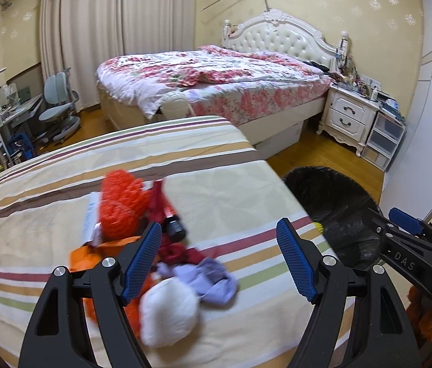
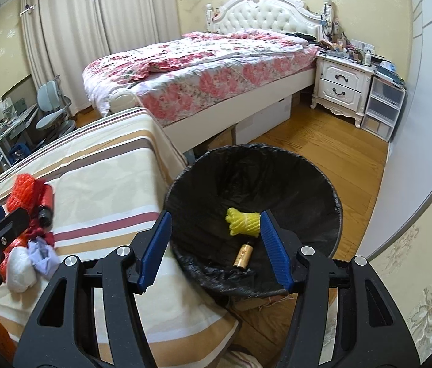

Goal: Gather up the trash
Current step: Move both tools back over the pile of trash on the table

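A pile of trash lies on the striped cloth (image 1: 216, 190): orange foam netting (image 1: 120, 202), a red tube with a black cap (image 1: 170, 214), a white foam ball (image 1: 168, 309), a crumpled lilac tissue (image 1: 212, 279) and a white paper strip (image 1: 90, 217). My left gripper (image 1: 219, 257) is open just above and right of the pile, empty. My right gripper (image 2: 216, 245) is open and empty over the black-lined bin (image 2: 277, 159), which holds yellow foam netting (image 2: 243, 220) and a small gold bottle (image 2: 242, 256). The pile also shows in the right wrist view (image 2: 28, 214).
The bin (image 1: 338, 202) stands on the wood floor right of the striped surface. A floral bed (image 2: 200, 73), a white nightstand (image 2: 338, 82) and plastic drawers (image 2: 383, 107) lie beyond. A desk and chair (image 1: 56, 107) stand far left.
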A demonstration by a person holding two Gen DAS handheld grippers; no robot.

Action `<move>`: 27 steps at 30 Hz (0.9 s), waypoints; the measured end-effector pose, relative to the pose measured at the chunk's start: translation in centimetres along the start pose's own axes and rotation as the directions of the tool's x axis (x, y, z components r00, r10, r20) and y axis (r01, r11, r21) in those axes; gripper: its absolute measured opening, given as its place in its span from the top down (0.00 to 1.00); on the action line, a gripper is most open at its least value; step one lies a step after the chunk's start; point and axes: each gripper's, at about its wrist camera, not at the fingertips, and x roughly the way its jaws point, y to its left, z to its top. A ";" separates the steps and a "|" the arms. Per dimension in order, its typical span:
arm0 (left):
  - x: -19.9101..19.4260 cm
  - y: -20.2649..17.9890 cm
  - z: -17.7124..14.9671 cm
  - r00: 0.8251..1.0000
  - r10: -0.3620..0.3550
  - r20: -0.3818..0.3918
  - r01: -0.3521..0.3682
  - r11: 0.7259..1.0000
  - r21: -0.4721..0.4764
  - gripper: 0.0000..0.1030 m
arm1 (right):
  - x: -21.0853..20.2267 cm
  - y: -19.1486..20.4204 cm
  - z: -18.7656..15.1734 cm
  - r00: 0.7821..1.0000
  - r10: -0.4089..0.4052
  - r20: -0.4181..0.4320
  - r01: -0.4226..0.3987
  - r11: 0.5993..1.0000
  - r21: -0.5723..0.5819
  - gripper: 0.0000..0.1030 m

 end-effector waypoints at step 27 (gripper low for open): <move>-3.7 10.7 -5.4 0.990 0.139 -0.035 -0.142 0.978 -0.153 0.27 | -3.6 9.8 -4.1 0.989 0.142 -0.034 -0.146 0.979 -0.143 0.43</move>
